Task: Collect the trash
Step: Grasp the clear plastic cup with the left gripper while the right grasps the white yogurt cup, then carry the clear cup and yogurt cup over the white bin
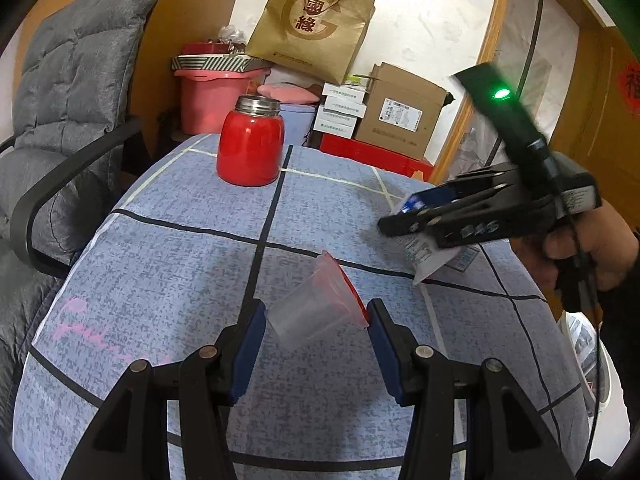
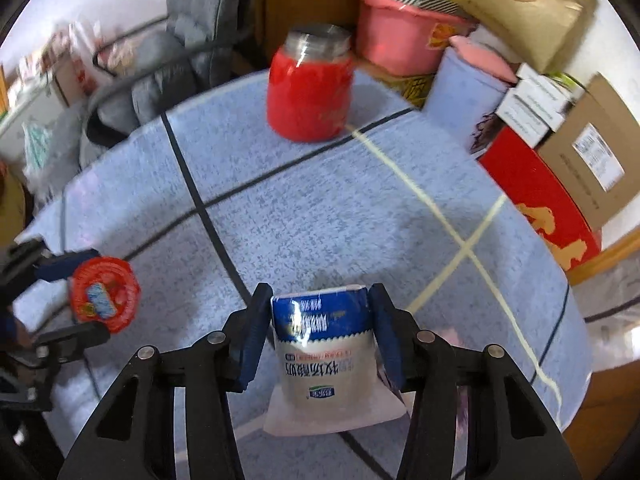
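A red jar point(image 1: 250, 142) is standing at the upper centre of the frame on a blue grid-patterned cloth-covered table point(image 1: 168, 264).

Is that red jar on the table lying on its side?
No, the red jar stands upright on the blue cloth, its metal top facing up.

The left wrist camera sits low behind its own tongs point(image 1: 316, 320), close over the blue checked bench point(image 1: 180, 264), and faces the red jar point(image 1: 250, 144) at upper centre and the stacked boxes point(image 1: 400, 114) behind, with the right tongs point(image 1: 396, 220) at its right edge. The right wrist camera looks steeply down along its tongs point(image 2: 320, 320), nearer the cloth. Both share the jar, bench and pink bucket point(image 2: 396, 40); the left tongs point(image 2: 86, 300) show at its lower left.
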A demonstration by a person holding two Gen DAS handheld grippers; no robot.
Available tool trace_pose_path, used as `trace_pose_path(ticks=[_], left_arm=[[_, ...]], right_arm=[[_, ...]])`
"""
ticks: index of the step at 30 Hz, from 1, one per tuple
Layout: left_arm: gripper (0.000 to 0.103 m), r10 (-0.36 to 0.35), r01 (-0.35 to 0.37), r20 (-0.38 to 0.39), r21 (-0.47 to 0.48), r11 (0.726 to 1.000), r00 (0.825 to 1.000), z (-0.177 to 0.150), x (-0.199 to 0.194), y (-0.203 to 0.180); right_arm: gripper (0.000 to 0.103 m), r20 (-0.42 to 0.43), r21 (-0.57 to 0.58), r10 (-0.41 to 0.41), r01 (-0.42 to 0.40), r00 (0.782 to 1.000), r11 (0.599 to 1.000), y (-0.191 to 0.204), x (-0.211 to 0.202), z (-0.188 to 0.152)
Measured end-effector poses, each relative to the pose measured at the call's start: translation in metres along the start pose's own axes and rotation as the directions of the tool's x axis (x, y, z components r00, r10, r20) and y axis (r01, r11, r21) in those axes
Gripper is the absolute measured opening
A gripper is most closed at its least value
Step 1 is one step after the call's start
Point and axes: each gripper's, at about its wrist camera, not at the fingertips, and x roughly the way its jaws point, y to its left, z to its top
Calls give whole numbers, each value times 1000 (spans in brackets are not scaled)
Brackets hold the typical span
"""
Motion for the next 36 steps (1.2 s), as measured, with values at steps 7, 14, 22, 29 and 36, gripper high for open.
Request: trace_pose_path(ticks=[7,14,22,29,36], left_arm=[[52,-21,21,3,31,999,1000,-1,-9,-27],[52,-67,67,-11,88,994,998,-10,-20,-70],[52,-101,107,-53,134,985,994,-29,-23,-114],[52,-137,149,-78,175,973,988,-41,-28,-149],[52,-171,188,-96,204,961,981,-51,-32,-179]], right_arm=[[50,144,153,15,-37,989,987,-19,-52,-43],[50,245,297,-13,-62,969,953,-26,-87,-106],[50,304,407,-54,-79,951,910,-27,-120,-176],[50,330,446,-77,-84,941,891,-20,-143,-217],[50,347,488,-102,-87,932,868,-15,-163,-254]])
